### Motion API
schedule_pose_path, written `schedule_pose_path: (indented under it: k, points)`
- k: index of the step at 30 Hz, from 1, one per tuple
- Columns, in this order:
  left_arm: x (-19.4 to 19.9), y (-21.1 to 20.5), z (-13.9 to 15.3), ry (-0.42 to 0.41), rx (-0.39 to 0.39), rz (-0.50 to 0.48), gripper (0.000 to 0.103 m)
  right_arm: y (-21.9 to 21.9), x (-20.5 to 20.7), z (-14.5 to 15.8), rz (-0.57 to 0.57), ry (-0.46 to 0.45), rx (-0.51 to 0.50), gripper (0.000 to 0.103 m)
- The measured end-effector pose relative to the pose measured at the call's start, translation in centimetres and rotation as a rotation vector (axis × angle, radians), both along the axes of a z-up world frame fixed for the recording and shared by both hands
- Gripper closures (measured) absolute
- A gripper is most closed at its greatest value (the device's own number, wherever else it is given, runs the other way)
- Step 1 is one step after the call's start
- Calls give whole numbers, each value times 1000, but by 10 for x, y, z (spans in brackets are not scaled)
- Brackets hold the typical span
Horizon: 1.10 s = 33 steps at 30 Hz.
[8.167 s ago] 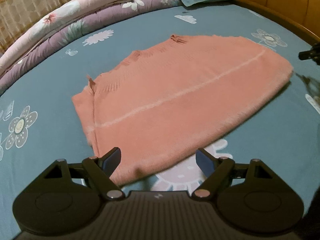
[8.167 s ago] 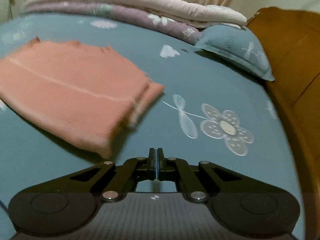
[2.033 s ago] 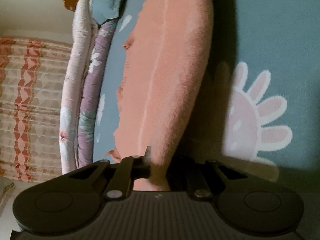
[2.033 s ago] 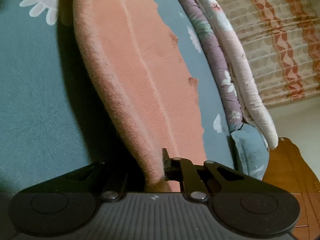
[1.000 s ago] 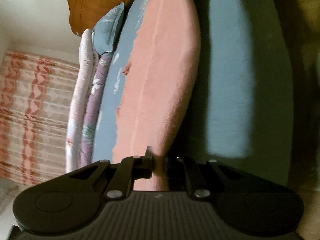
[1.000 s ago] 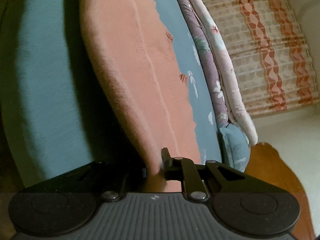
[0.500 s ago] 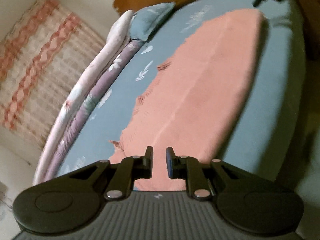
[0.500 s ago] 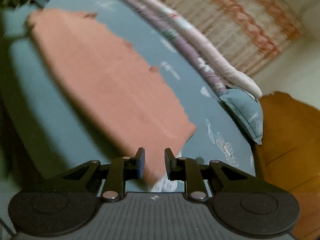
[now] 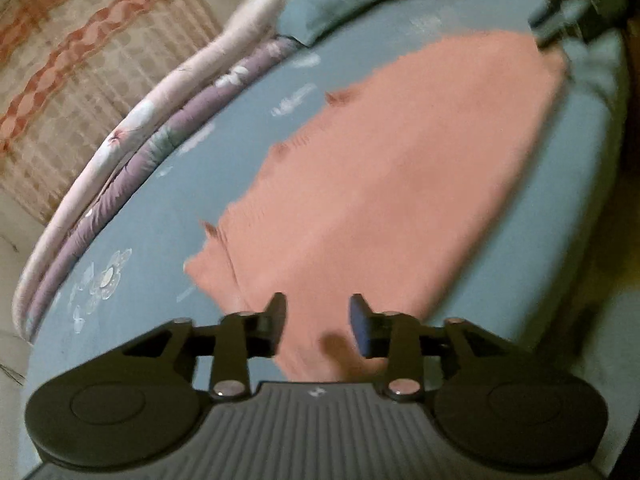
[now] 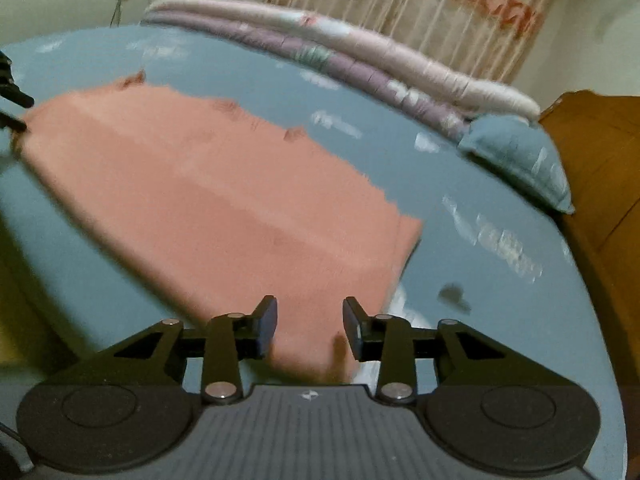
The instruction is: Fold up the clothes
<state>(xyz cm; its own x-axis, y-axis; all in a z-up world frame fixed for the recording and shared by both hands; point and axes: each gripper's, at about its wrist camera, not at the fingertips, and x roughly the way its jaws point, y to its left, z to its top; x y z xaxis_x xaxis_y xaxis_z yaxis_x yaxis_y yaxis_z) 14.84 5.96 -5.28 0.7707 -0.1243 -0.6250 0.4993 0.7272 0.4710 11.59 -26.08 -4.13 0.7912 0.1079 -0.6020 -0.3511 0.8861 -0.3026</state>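
A folded salmon-pink garment (image 9: 380, 184) lies flat on the blue bed sheet (image 9: 152, 232). My left gripper (image 9: 318, 312) hovers just above its near corner. Its jaws are opening, the pads press on nothing, and the cloth lies below the gap. In the right wrist view the same garment (image 10: 208, 192) stretches away to the left. My right gripper (image 10: 310, 314) hangs over its near end, jaws opening too and holding nothing. Each gripper shows at the far end in the other's view: the right gripper (image 9: 576, 8) and the left gripper (image 10: 12, 100).
A rolled pink and purple quilt (image 10: 360, 64) runs along the far side of the bed, with a blue pillow (image 10: 516, 152) at its end. A wooden headboard (image 10: 600, 152) stands to the right. A patterned curtain (image 9: 80, 60) hangs behind the bed.
A second ago both grippers were shut on the garment's ends and rolled sideways. They have let go, rolled level, lifted and opened. The garment now lies flat.
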Motion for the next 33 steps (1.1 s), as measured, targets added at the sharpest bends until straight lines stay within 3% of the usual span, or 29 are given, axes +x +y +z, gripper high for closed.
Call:
schedule_pose_path:
  k: [4,6,8,10,12,14,18,20,22,25,30,32,33]
  points:
    - [40,2,-3,40,-133,48,63,2,32,-15,-13,37,4,59]
    - [55,12,-19,115,-152,107,60,-9,33,-18,-18,73,54,56]
    - [58,22,-16,145,-195,123,57,-23,33,-19,-22,108,112,54]
    - [62,27,-7,159,-203,139,57,-27,36,-7,-29,109,121,54]
    - [71,23,10,111,-200,124,51,-27,44,7,-33,96,113,50]
    - [95,18,23,107,-261,112,42,-21,67,18,-21,76,135,49]
    - [143,8,15,206,-388,121,42,-9,118,17,-31,95,184,49]
    - [156,10,1,248,-385,158,42,-8,135,6,-57,137,204,49]
    - [166,15,-14,284,-372,211,35,-13,148,-6,-97,190,232,46]
    - [174,26,-9,305,-419,255,34,-23,164,-13,-147,229,322,39]
    - [191,26,9,295,-425,313,41,-14,187,-7,-176,246,314,35]
    - [188,25,16,317,-502,262,36,-7,188,1,-187,242,297,35]
    - [186,24,15,324,-501,252,36,-3,187,6,-190,238,298,35]
